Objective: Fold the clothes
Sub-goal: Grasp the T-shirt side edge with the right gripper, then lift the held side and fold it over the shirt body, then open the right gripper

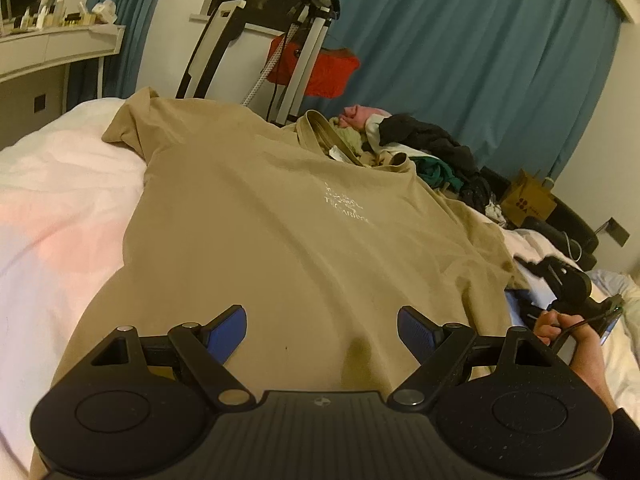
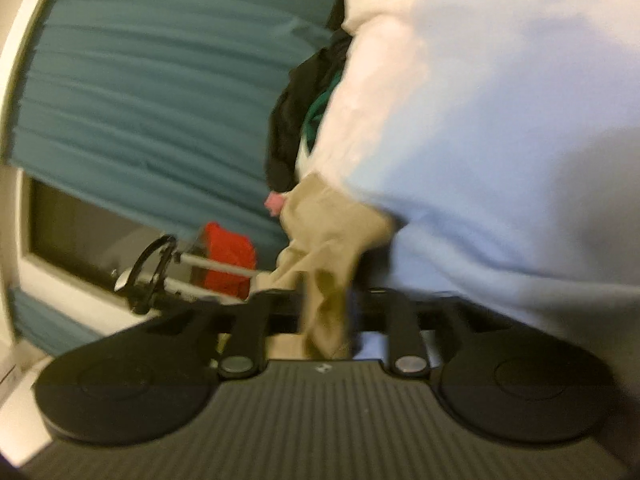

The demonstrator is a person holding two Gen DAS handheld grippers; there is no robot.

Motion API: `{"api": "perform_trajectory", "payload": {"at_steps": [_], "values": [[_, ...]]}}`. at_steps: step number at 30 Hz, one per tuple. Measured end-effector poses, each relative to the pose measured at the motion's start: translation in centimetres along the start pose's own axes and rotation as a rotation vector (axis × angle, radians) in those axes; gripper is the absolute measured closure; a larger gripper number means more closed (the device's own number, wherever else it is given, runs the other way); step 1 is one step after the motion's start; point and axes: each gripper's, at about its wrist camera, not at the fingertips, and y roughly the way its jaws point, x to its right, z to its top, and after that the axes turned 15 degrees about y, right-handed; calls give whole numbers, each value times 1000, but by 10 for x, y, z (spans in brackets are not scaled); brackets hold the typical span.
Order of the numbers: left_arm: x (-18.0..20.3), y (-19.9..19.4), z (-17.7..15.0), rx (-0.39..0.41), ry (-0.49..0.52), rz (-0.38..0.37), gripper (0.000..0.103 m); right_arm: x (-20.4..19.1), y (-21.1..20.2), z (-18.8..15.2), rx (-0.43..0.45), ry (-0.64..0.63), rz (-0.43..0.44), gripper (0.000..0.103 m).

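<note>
A tan T-shirt [image 1: 280,208] with a small white chest print lies spread face up on the white bed [image 1: 52,200]. My left gripper [image 1: 322,328] is open just above the shirt's lower hem, blue pads apart, holding nothing. My right gripper [image 2: 326,312] is shut on a bunched edge of the tan shirt [image 2: 324,248]; the view is blurred and rolled sideways. In the left wrist view the right gripper [image 1: 568,284] sits at the shirt's right sleeve edge, held by a hand.
A pile of mixed clothes [image 1: 420,148] lies at the bed's far right. Behind it are teal curtains [image 1: 480,60], a garment steamer stand [image 1: 312,40] with a red item, and a cardboard box [image 1: 528,200]. A white shelf [image 1: 60,44] is at far left.
</note>
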Motion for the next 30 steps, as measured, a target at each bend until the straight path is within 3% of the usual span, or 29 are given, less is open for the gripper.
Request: {"api": "perform_trajectory", "payload": {"at_steps": [2,7,12,15,16,18,19,26,30], "values": [[0,1,1,6,-2,5,19,-1,3,-2,-22,-11,25,40],[-1,5,2,15,3,19,19,-10,35,-2,-97,-53,55,38],[-3,13,5,7,-10,17,19,-13,78,7,-85,-79,47,41],[-1,20,7,14,20,27,19,-32,102,9,-88,-161,10,39],[-1,23,7,15,32,37,19,-39,109,7,-91,-199,-8,44],[-2,28,9,11,27,41,19,-52,120,6,-91,-277,-53,74],[-3,30,10,10,22,40,19,-56,122,5,-88,-316,-79,97],[-13,21,24,6,31,79,19,-103,102,12,77,-559,-194,97],[-20,6,33,-8,69,108,19,-145,90,-27,167,-756,-266,97]]}}
